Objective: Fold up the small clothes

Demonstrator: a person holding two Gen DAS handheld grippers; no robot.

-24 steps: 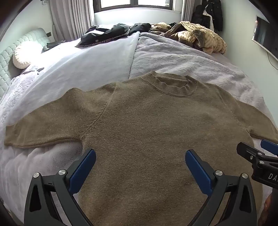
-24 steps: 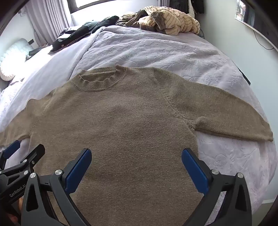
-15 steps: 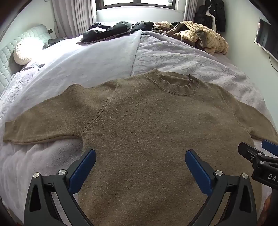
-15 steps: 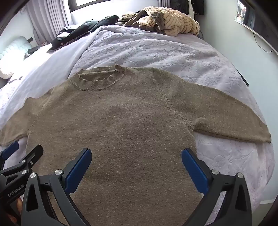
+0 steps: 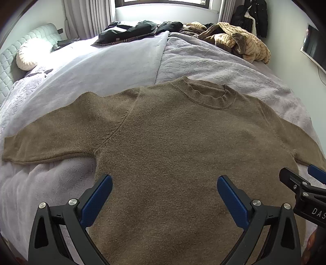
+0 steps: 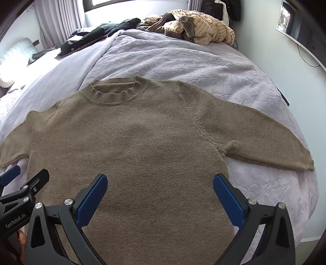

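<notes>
A brown sweater [image 5: 179, 155] lies flat on the bed [image 5: 122, 61], front up, sleeves spread toward the bed's side edges and collar toward the far edge. The left claw [image 5: 164, 194] and right claw [image 6: 160, 192] hang over its lower body — both spread wide, holding nothing.

I am looking across a wide bed with a pale lilac embossed quilt [image 5: 214, 67] toward a bright window [image 5: 163, 3] hung with grey pleated curtains [image 5: 85, 18]. A pale green tufted headboard [image 5: 8, 61] stands left; a dark wall-mounted screen [image 6: 301, 26] hangs on the white right wall.
</notes>
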